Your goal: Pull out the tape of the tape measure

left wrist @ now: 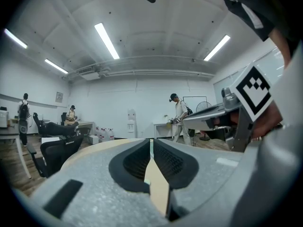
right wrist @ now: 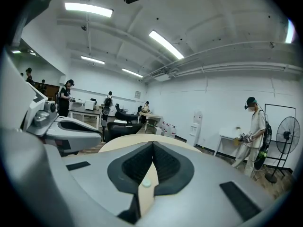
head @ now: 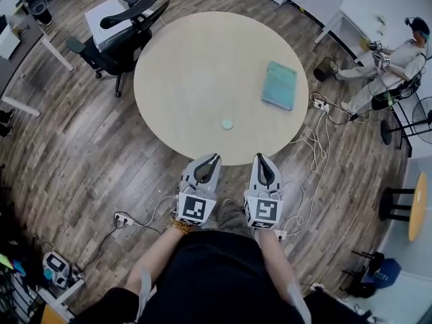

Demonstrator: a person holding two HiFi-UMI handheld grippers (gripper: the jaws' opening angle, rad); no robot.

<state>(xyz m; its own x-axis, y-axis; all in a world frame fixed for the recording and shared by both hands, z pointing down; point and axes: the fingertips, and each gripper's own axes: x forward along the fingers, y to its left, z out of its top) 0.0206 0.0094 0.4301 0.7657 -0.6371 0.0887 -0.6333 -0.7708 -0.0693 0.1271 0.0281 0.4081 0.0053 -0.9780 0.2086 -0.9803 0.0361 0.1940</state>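
Note:
The tape measure (head: 227, 123), a small round pale green case, lies on the round beige table (head: 202, 59) near its front edge. No tape shows outside the case. Both grippers hover side by side just short of the table's near rim and point at it. My left gripper (head: 214, 158) (left wrist: 151, 143) is to the near left of the case. Its jaws stand barely apart, with a thin slit at the tips and nothing between them. My right gripper (head: 259, 157) (right wrist: 152, 143) is to the near right, its tips closed together and empty.
A teal book (head: 279, 85) lies on the table's right side. Black office chairs (head: 121, 32) stand at the table's far left. Cables and a power strip (head: 317, 113) trail on the wooden floor at the right. A person (head: 391, 66) sits at the far right.

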